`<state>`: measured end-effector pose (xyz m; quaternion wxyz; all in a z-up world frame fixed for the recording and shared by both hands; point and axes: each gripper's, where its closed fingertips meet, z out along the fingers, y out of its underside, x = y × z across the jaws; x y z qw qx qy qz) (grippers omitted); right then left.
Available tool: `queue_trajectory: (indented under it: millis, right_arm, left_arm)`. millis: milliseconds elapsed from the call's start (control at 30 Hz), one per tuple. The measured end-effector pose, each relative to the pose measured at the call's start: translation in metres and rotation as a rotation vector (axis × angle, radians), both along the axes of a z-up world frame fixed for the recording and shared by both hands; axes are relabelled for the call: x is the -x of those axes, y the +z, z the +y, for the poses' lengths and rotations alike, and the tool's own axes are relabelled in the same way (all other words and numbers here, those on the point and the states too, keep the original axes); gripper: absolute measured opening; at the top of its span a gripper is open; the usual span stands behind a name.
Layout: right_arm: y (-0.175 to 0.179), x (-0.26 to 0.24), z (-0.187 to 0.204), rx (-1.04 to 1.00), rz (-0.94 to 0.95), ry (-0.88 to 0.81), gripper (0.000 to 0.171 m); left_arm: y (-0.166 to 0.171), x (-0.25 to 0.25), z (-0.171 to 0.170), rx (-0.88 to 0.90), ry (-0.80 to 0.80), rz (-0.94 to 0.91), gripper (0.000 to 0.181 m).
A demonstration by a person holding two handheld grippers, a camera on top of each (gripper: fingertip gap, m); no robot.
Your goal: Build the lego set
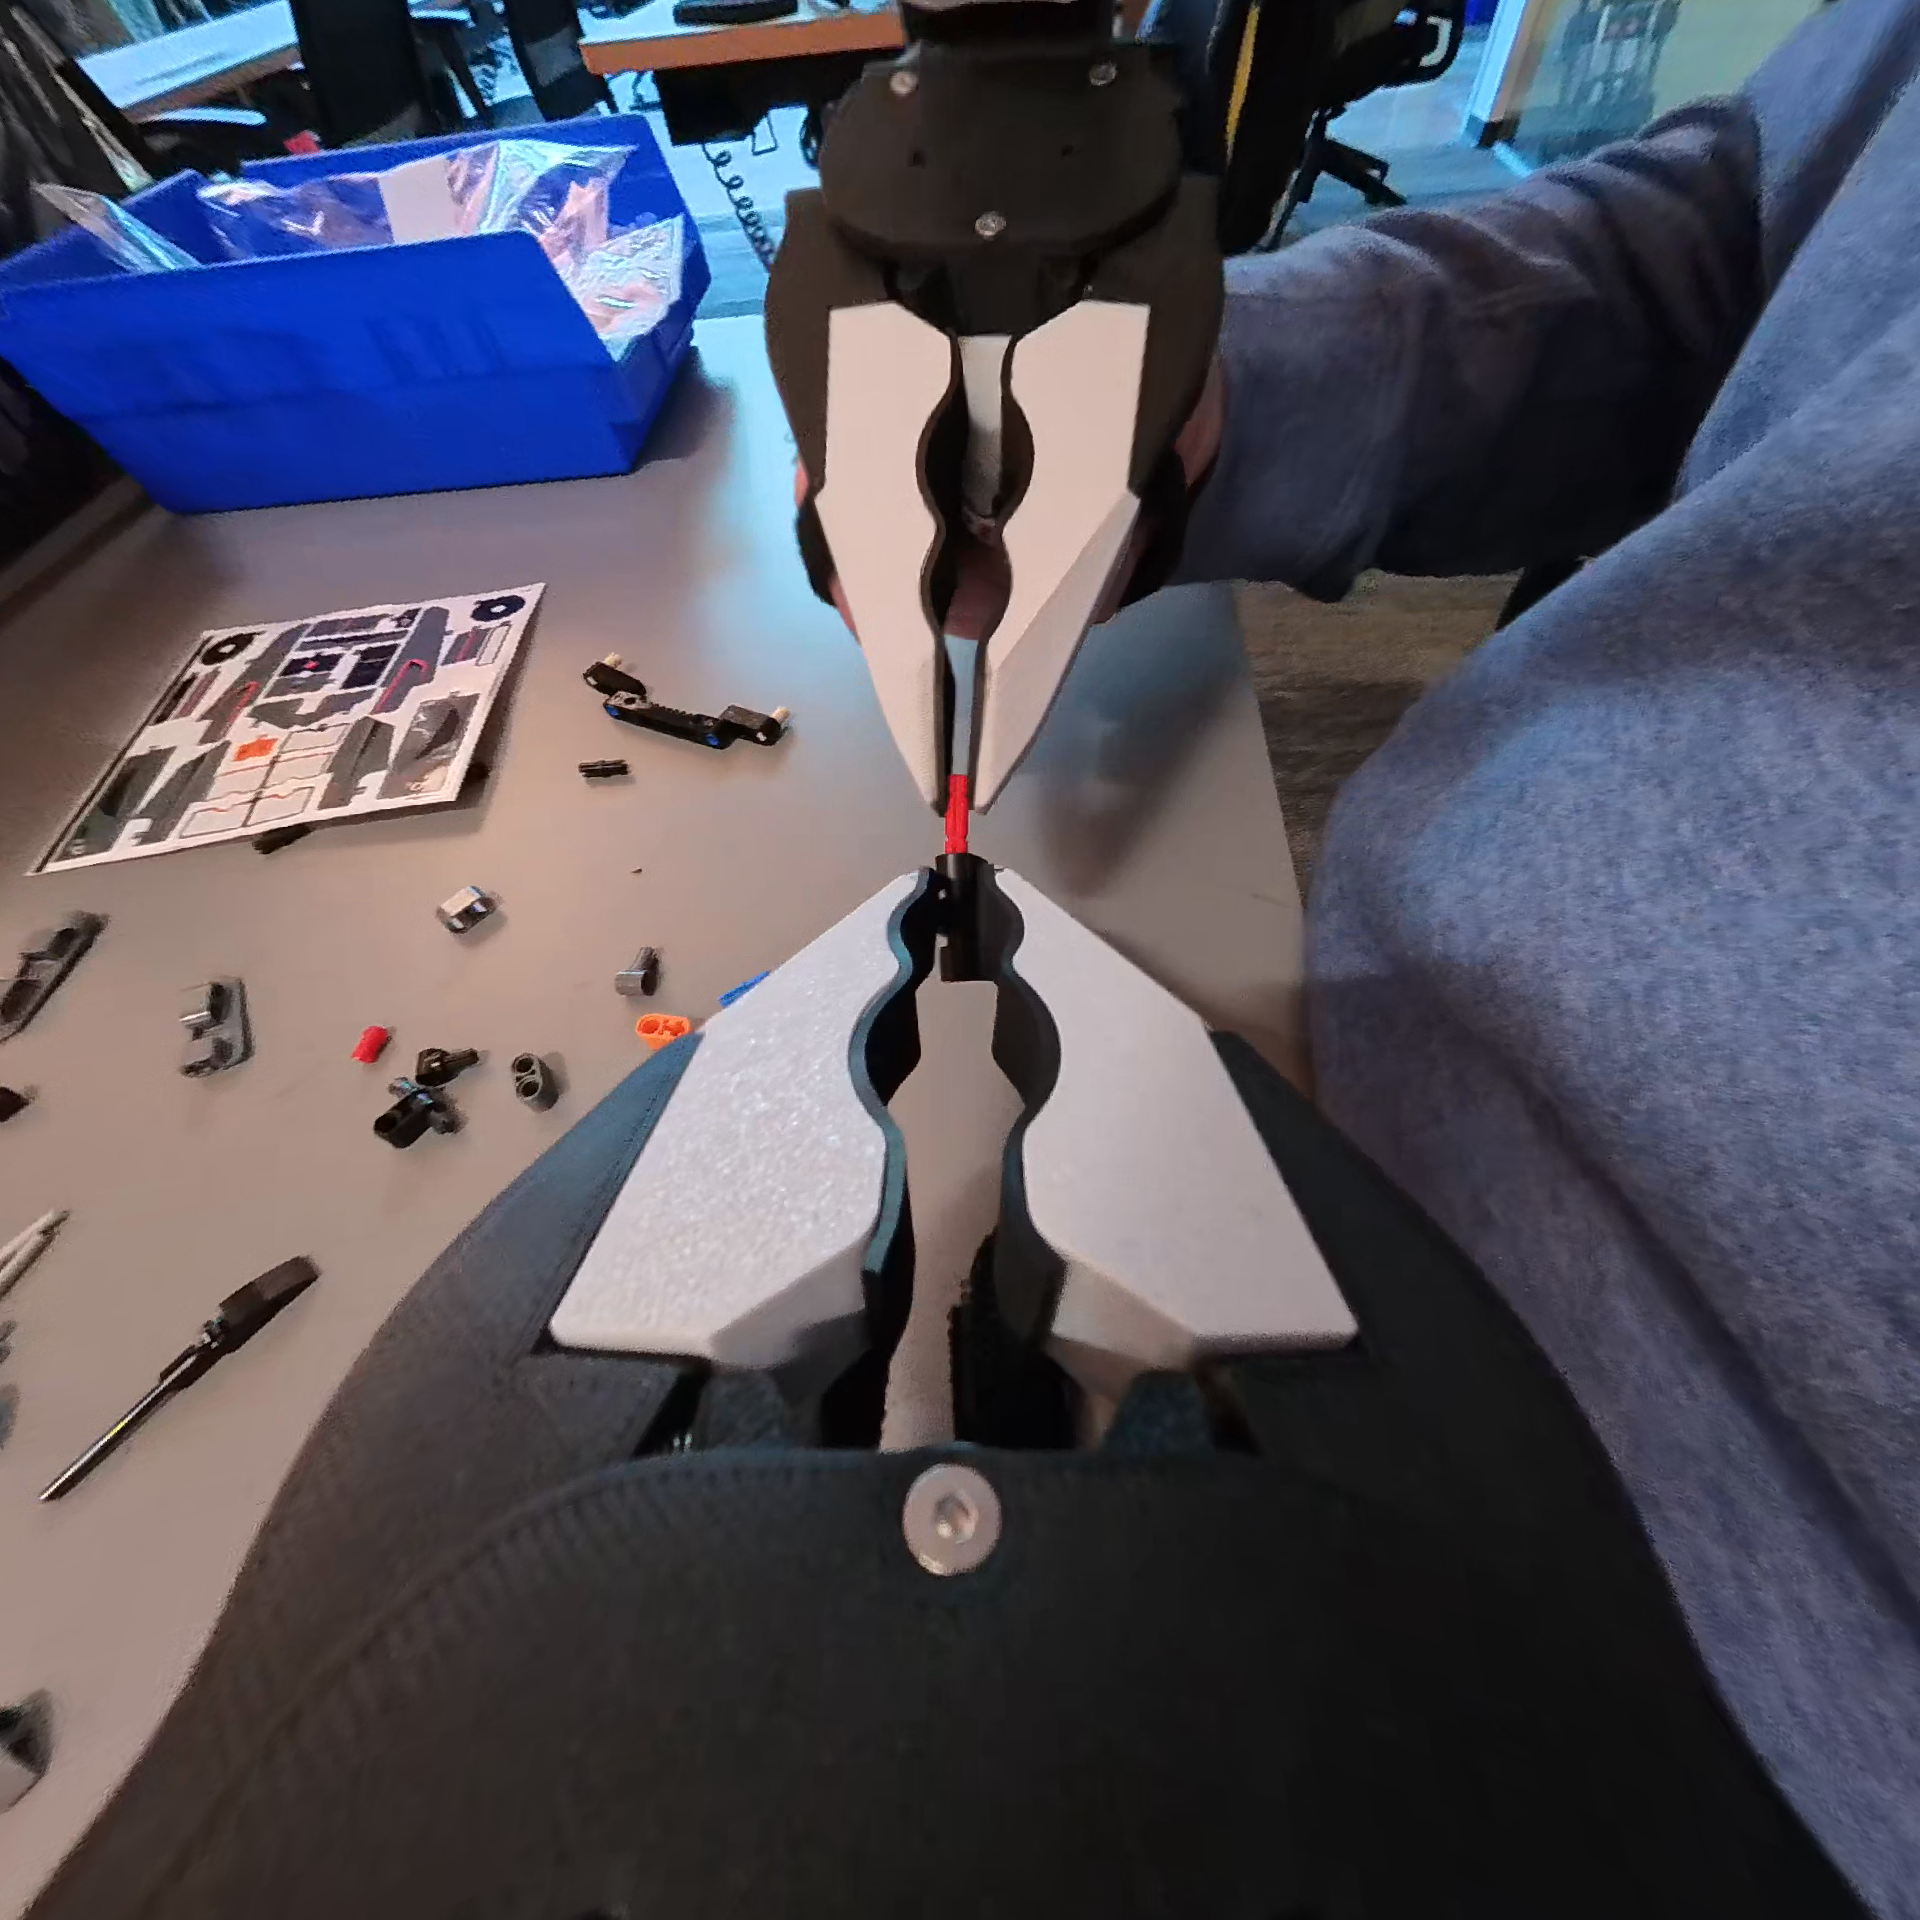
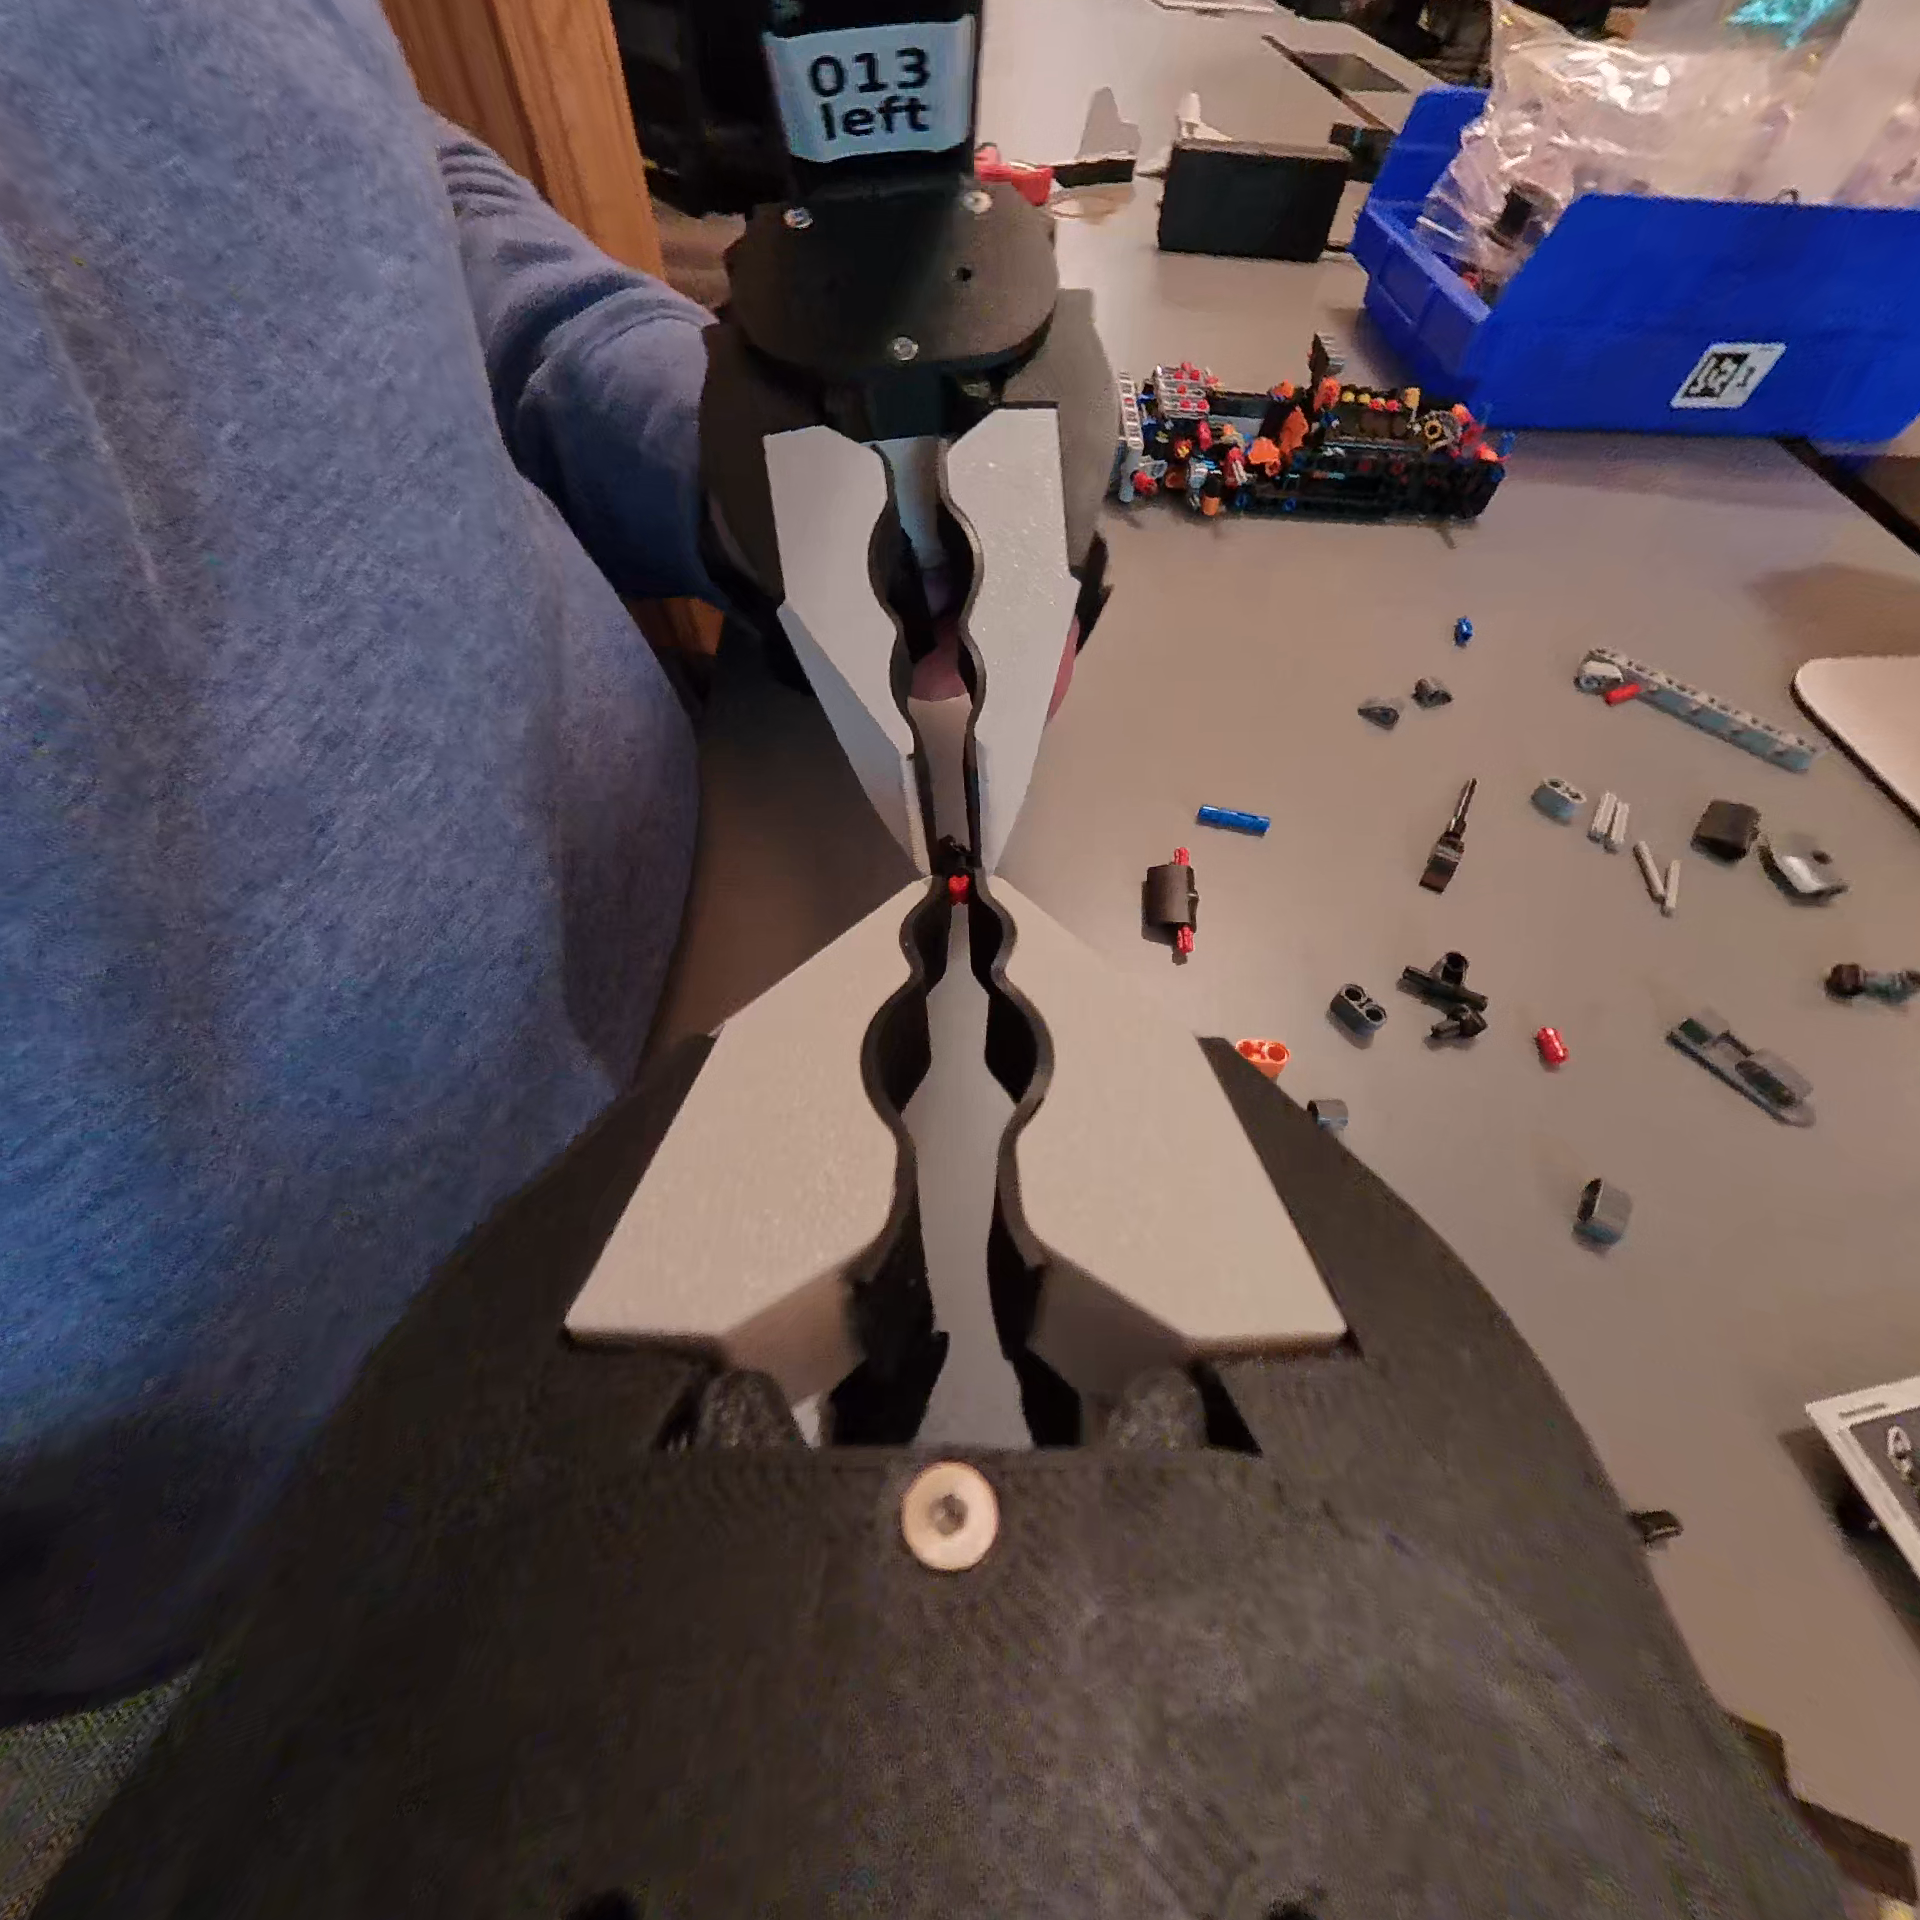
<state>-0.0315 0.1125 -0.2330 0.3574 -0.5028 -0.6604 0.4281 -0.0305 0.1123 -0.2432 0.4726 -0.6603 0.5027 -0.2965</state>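
In the left wrist view my left gripper (image 1: 961, 896) is shut on a small black connector piece (image 1: 963, 930), held above the grey table (image 1: 644, 582). My right gripper (image 1: 957, 802) comes in from above, tip to tip with it, shut on a short red pin (image 1: 957, 810). The pin's end touches the top of the black piece. In the right wrist view the right gripper (image 2: 956, 902) holds the red pin (image 2: 957, 886), and the left gripper (image 2: 951, 847) faces it with the black piece (image 2: 954, 858) mostly hidden between its tips.
A sticker sheet (image 1: 301, 717), a blue bin (image 1: 364, 343) with plastic bags and several loose parts (image 1: 426, 1091) lie on the table. A partly built model (image 2: 1309, 447) stands by a blue bin (image 2: 1662, 312). A person's blue sleeve (image 1: 1610, 987) fills one side. My left and right fingertips are right by each other.
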Motion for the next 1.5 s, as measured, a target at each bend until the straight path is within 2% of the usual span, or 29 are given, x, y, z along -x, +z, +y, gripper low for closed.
queue_trajectory:
  millis: [33,400,767,1067,1200,1333,1500]
  right_arm:
    - [0.001,0.000,-0.001,-0.009,0.005,0.012,0.001]
    - [0.012,-0.001,-0.009,-0.068,0.018,0.092,0.001]
    - [0.015,0.001,-0.043,0.144,0.089,0.140,0.001]
    - [0.010,0.003,-0.064,0.238,0.084,0.209,0.001]
    - [0.015,0.005,-0.056,0.227,0.099,0.188,0.001]
    - [0.015,0.008,-0.031,0.155,0.080,0.126,0.001]
    - [-0.011,0.010,0.004,0.063,-0.033,0.039,0.001]
  left_arm:
    - [0.001,-0.001,-0.001,0.010,-0.009,-0.008,0.005]
    - [0.013,-0.002,-0.009,0.133,-0.091,-0.119,0.005]
    - [0.016,0.000,-0.045,0.387,-0.127,-0.286,0.005]
    - [0.012,0.000,-0.068,0.554,-0.120,-0.398,0.004]
    - [0.016,0.002,-0.061,0.527,-0.106,-0.388,0.004]
    - [0.016,0.004,-0.035,0.409,-0.095,-0.276,0.005]
    - [-0.011,0.005,0.002,0.356,-0.078,-0.152,0.005]
